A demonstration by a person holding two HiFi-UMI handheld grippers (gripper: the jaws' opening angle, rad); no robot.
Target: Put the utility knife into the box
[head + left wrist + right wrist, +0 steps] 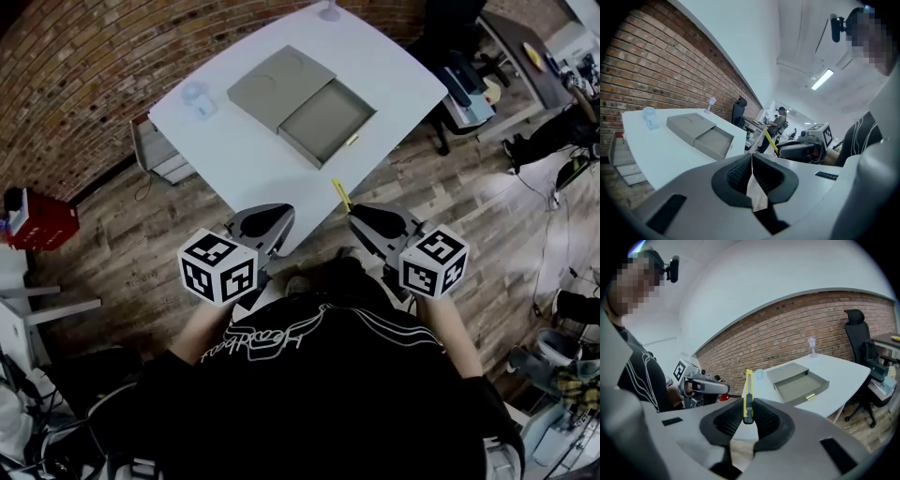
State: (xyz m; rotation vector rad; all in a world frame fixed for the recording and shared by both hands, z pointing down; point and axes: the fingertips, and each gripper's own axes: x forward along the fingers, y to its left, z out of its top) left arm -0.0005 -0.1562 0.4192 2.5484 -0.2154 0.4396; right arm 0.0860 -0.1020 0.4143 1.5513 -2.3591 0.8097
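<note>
1. Closest in, the person stands over both tools, a marker cube on each one, dark sleeves behind them.
2. The left gripper (752, 174) has its jaws pressed together with nothing between them. It hangs just off the near corner of the desk (234, 150).
3. The right gripper (748, 414) has its jaws pinching the utility knife (748, 391) by its lower end, black slider right at the pads.
4. The knife is yellow and slim and stands up out of the jaws. In the head view it pokes forward to about the desk's near edge, over the wooden floor (122, 234).
5. So the knife is in the air, in the right gripper, well apart from the box and not in it.
6. The two grippers sit side by side, near each other but not touching.
7. Further out on the white desk lies the box (279, 86), grey and flat. Its drawer (328, 122) is slid out toward the right gripper's side, and there is a small yellowish tab on the drawer's front.
8. A small clear container (197, 98) stands on the desk to the left of the box, apart from it.
9. Beyond all that, the brick wall (84, 66) runs behind the desk. A red crate (42, 220) sits on the floor at left, and a black office chair (858, 333) stands at the desk's far right.
</note>
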